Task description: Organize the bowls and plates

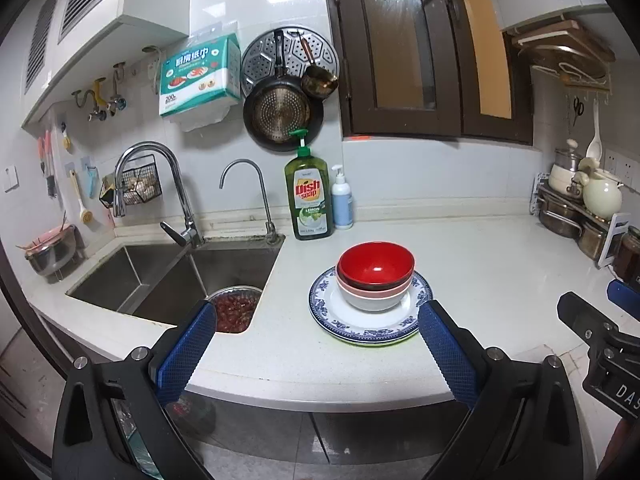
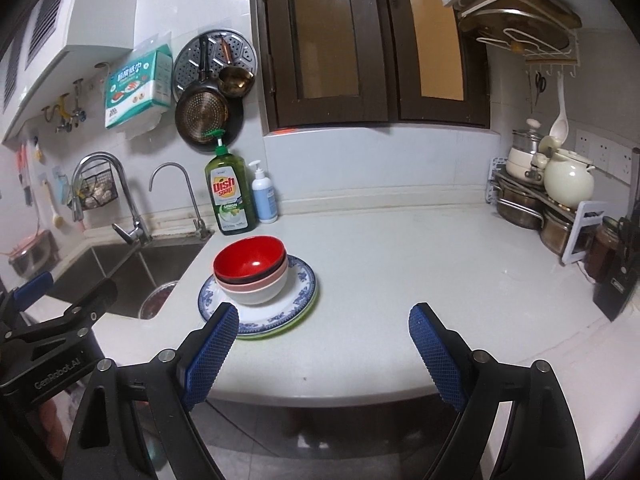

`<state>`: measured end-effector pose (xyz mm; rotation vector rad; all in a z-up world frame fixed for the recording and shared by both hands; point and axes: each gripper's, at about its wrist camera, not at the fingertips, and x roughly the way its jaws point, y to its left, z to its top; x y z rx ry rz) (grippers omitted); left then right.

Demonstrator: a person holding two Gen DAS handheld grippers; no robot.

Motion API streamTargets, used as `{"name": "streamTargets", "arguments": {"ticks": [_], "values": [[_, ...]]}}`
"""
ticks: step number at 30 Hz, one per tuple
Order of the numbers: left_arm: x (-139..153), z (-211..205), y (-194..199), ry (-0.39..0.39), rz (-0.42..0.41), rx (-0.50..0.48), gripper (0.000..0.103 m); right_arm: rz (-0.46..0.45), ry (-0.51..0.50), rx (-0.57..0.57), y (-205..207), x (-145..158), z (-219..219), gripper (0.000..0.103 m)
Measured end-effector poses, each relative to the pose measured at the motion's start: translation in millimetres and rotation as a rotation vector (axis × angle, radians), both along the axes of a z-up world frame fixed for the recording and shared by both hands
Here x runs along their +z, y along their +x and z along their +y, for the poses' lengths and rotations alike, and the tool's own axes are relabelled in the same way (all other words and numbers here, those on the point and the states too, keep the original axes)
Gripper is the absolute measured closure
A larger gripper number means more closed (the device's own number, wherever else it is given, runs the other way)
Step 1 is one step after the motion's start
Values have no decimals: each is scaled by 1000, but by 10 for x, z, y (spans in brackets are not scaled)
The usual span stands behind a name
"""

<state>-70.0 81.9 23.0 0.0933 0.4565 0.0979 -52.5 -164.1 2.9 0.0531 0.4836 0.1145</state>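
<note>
1. The left tool (image 1: 316, 322) hovers over the counter's (image 2: 400, 264) near edge, its fingers spread wide and holding nothing; the right tool (image 2: 324, 324) hangs beside it, likewise spread and empty.
2. Just beyond the left tool sits the stack: a blue-patterned plate (image 1: 416, 320) on top of a green plate (image 2: 308, 304), of which only an edge shows.
3. On the plates rest nested bowls, a white bowl (image 1: 376, 302) lowest, a pink bowl (image 1: 352, 286) and a dark bowl (image 1: 348, 276) showing only as rims, and a red bowl (image 1: 376, 264) on top. The bowls sit off-centre, toward the sink (image 1: 172, 276) side of the plate.
4. The stack looks stiff, glossy and probably breakable, so likely slippery and heavy if lifted whole. The top bowl's rim seems the safest hold; the plates offer only a thin lip lying flat on the counter.
5. Farther back stand a soap bottle (image 1: 309, 196) and a pump bottle (image 1: 342, 200) against the wall.
</note>
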Motion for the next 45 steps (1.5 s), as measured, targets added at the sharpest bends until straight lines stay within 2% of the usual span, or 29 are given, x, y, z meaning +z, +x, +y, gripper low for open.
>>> {"name": "streamTargets", "arguments": {"ticks": [19,45], "values": [[84,42,-207,12,-22,-73,0,-41,-12,-50,-409,90,58,15],[155,7,-317,11,-46,-86,0,-67,-5,-53,-569,169,-49,15]]}}
